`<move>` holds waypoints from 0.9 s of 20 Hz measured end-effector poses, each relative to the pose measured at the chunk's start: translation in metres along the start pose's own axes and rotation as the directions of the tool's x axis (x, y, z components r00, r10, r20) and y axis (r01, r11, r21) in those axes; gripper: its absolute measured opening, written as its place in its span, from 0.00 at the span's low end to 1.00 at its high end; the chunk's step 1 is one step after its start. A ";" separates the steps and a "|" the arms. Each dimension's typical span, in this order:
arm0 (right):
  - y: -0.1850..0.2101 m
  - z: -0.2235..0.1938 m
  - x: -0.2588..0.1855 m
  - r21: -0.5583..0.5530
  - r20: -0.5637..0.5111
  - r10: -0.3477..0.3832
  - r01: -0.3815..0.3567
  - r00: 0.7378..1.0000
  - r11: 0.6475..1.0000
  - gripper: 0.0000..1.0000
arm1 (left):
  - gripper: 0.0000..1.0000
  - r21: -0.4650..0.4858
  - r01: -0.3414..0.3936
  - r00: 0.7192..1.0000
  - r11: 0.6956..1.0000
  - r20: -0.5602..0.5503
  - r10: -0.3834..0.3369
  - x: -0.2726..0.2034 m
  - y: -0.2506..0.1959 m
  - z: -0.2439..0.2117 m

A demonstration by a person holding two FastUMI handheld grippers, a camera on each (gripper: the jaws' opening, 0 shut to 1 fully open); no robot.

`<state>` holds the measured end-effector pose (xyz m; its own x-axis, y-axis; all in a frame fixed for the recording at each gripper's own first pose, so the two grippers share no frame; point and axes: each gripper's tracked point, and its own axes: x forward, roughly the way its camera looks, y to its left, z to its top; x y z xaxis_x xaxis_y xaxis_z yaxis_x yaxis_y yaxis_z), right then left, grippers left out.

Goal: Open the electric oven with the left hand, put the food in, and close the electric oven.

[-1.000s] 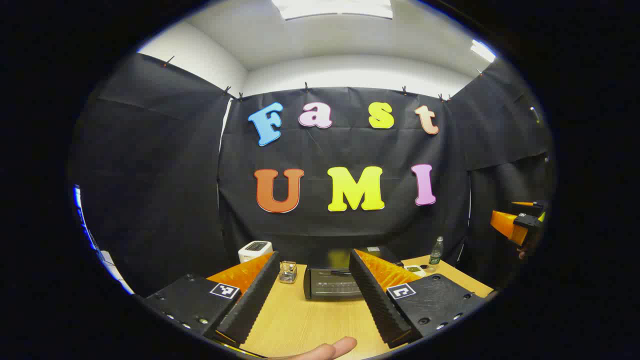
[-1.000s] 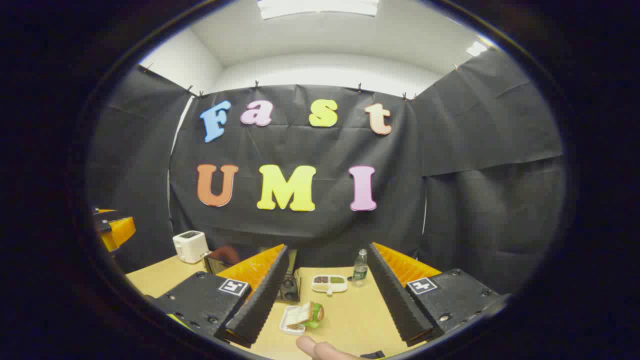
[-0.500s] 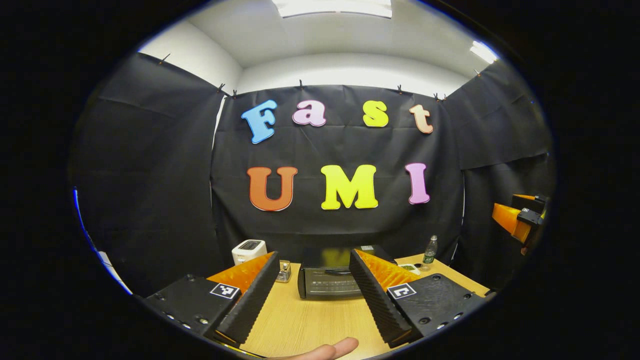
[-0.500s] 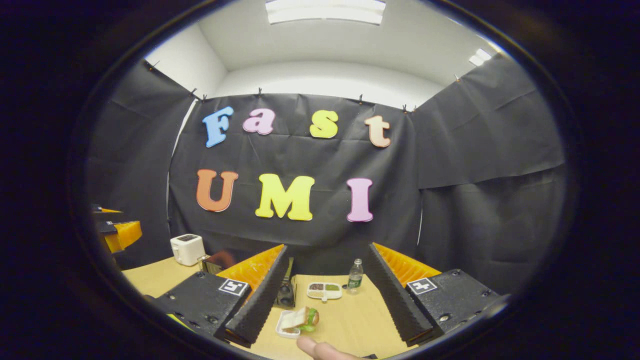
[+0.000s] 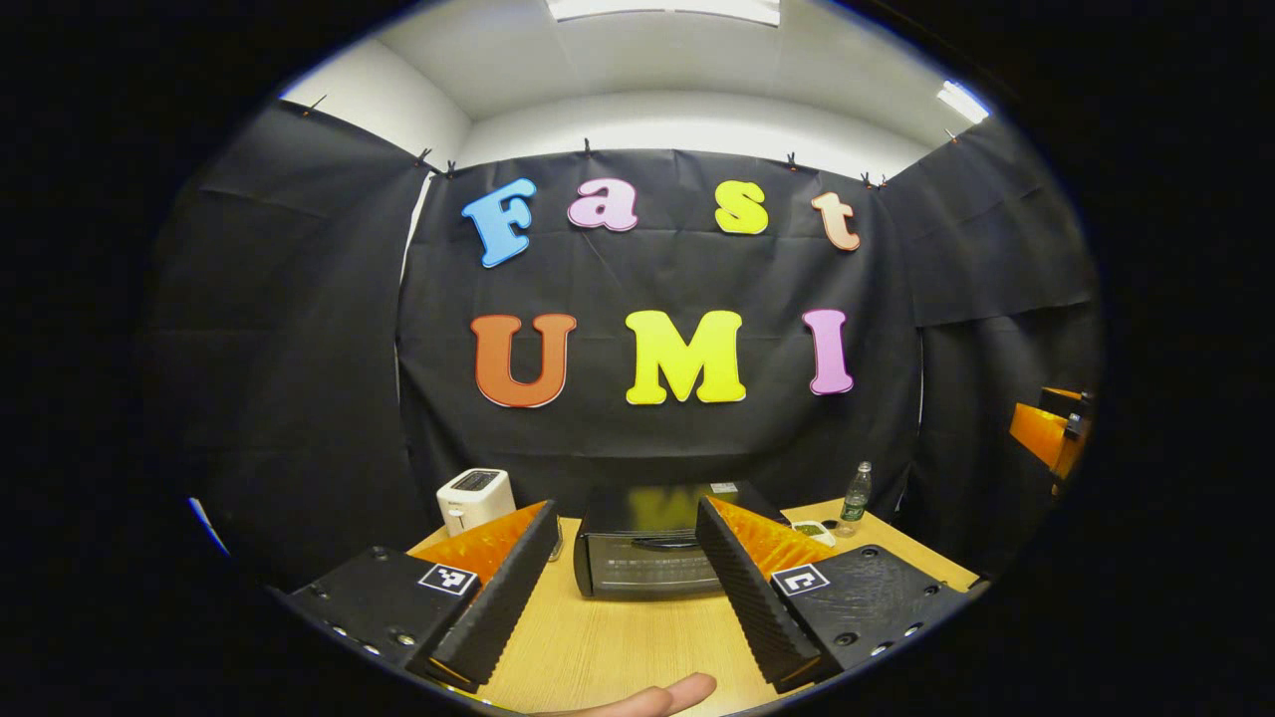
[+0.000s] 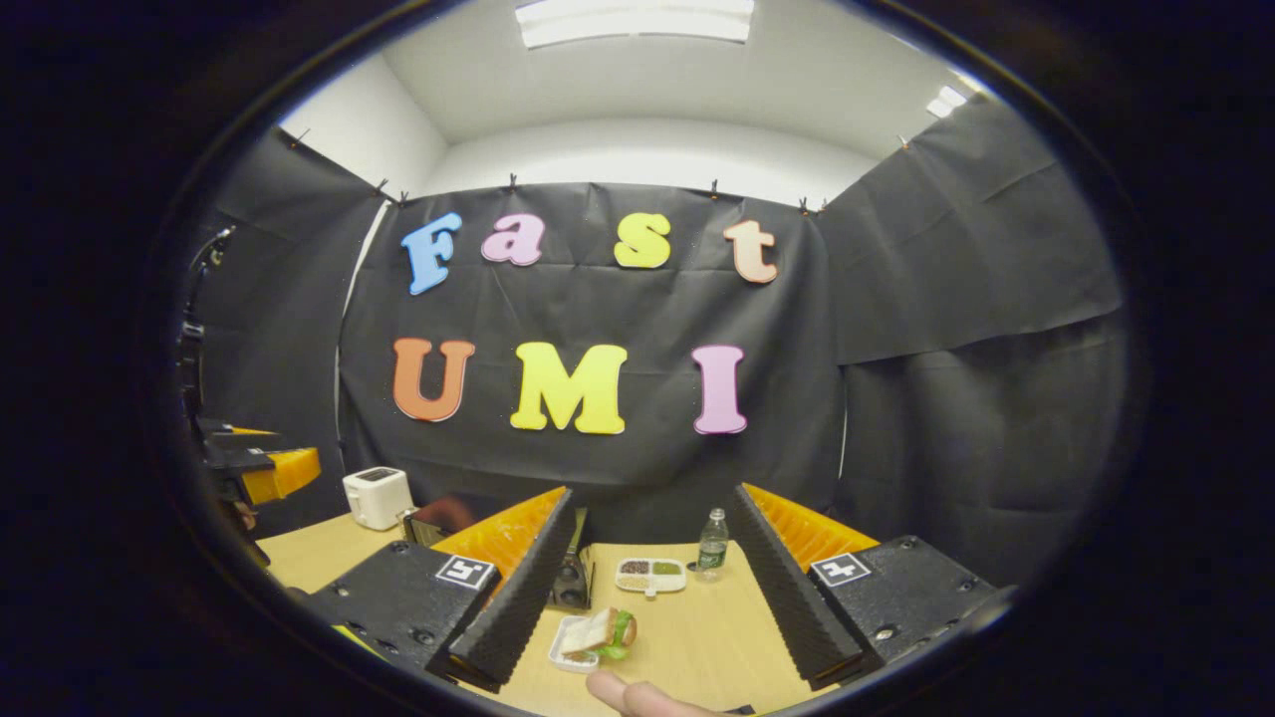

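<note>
We hold our left gripper [image 5: 623, 588] up in front of the electric oven [image 5: 647, 553], with its jaws wide open and nothing in them. The oven sits on the wooden table [image 5: 618, 647] straight ahead, and its door looks closed. To open it well, we think we should go in slow and level, put the two fingers around the dark handle near the top of the door, squeeze, and then pull down gently (a hard tug could slide the whole oven). Our right gripper [image 6: 647, 588] has its jaws wide open too, holding nothing, and it hangs above the food, a sandwich [image 6: 603, 632] on a small white tray [image 6: 566, 652] near the front of the table. Now we count: one oven, one white toaster [image 5: 475, 498], one water bottle [image 6: 711, 546], one sandwich, one divided dish of beans [image 6: 649, 575], and two grippers.
</note>
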<state>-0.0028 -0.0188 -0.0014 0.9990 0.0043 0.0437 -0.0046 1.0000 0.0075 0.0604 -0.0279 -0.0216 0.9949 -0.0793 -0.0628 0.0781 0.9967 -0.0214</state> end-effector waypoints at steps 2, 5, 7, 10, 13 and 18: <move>-0.005 -0.006 0.005 0.004 -0.007 0.009 -0.009 1.000 1.000 1.00 | 0.92 -0.006 0.014 0.999 1.000 -0.033 -0.015 0.023 -0.005 -0.013; -0.012 -0.010 0.009 0.030 -0.003 0.016 -0.016 1.000 0.999 1.00 | 0.92 -0.002 0.025 0.997 1.000 -0.079 -0.025 0.060 -0.017 -0.030; -0.017 -0.011 0.011 0.034 0.004 0.022 -0.022 1.000 0.999 1.00 | 0.92 0.008 0.027 0.993 1.000 -0.112 -0.026 0.086 -0.027 -0.041; -0.025 -0.015 0.013 0.026 0.009 0.024 -0.024 1.000 0.999 1.00 | 0.92 0.041 0.042 0.983 0.998 -0.181 -0.034 0.120 -0.047 -0.068; -0.038 -0.015 0.011 0.007 0.021 0.018 -0.018 1.000 1.000 1.00 | 0.93 0.052 0.045 0.972 0.998 -0.235 -0.031 0.155 -0.061 -0.092; -0.064 -0.020 0.013 -0.021 0.037 -0.008 0.008 0.999 1.000 1.00 | 0.95 0.028 0.004 0.936 1.000 -0.353 0.006 0.202 -0.063 -0.140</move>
<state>0.0108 -0.0827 -0.0210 0.9968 -0.0035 0.0800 0.0046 0.9999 -0.0135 0.2477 -0.1090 -0.1723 0.9086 -0.0741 -0.4111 0.0840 0.9965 0.0059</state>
